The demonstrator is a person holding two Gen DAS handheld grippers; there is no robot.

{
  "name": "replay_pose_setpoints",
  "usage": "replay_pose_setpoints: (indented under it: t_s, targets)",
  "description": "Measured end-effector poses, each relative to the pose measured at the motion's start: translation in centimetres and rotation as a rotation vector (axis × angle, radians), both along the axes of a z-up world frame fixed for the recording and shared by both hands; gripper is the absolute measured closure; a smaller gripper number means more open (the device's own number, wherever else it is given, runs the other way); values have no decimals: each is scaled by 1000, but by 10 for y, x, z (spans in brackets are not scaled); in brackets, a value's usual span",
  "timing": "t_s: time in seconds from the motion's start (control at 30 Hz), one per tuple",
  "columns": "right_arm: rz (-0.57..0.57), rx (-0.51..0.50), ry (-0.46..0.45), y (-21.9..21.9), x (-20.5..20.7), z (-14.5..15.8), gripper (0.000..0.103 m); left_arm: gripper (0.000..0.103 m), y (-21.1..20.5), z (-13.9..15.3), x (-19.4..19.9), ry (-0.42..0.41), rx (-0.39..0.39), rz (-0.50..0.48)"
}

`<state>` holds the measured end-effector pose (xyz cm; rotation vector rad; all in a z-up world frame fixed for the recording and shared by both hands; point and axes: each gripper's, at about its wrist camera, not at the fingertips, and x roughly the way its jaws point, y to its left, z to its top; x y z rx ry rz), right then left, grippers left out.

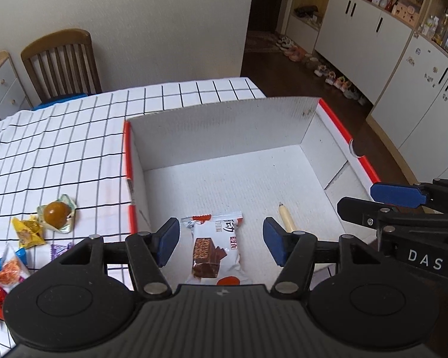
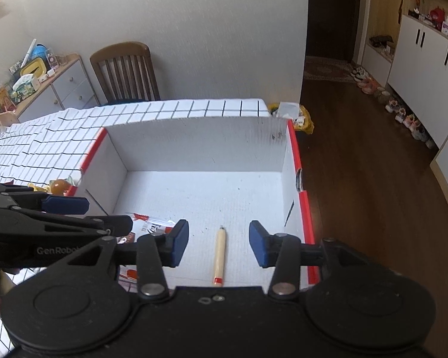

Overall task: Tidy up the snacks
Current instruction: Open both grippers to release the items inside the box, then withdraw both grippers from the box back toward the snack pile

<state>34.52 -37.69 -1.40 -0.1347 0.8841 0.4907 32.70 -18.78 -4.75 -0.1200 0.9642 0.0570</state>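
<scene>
Snacks are the business here, and two already lie on the floor of the white corrugated cardboard box with red rim point(image 1: 310, 137). In the left wrist view, the white foil-wrapped chocolate wafer bar point(image 1: 213, 246) rests near the box's front wall, straight below the left gripper point(image 1: 221, 243), whose blue-padded fingers are spread wide on either side of it and touch nothing. Just to its right lies the thin cream-coloured stick snack with a red end point(image 1: 287, 216). The wafer's wrapper carries Chinese characters too small to read. At the right edge the right gripper point(image 1: 382, 200) reaches in, its body lettered "DAS". Out on the white tablecloth with a black grid point(image 1: 74, 137) wait a round amber sweet in clear wrap point(image 1: 56, 215), a yellow crinkled packet point(image 1: 27, 231) and several red and orange packets point(image 1: 3, 277).

In the right wrist view, the right gripper point(image 2: 218, 246) hangs over the stick snack point(image 2: 219, 256) with its fingers parted and clear of it. The left gripper point(image 2: 83, 213) shows at the left, marked "GenRobot" with its last letter cut off.

Both drops look done. The next move probably calls for lifting clear of the box wall, swinging left to the loose pile, and taking one packet at a time without dragging the cloth.
</scene>
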Motion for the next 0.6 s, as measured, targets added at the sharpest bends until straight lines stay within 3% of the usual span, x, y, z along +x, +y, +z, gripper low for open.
replay_pose_setpoints:
  t_s: [0.6]
  targets:
    - [53,65,-126,18,-61,53,41,42,28,61,-77,-168,0,-24]
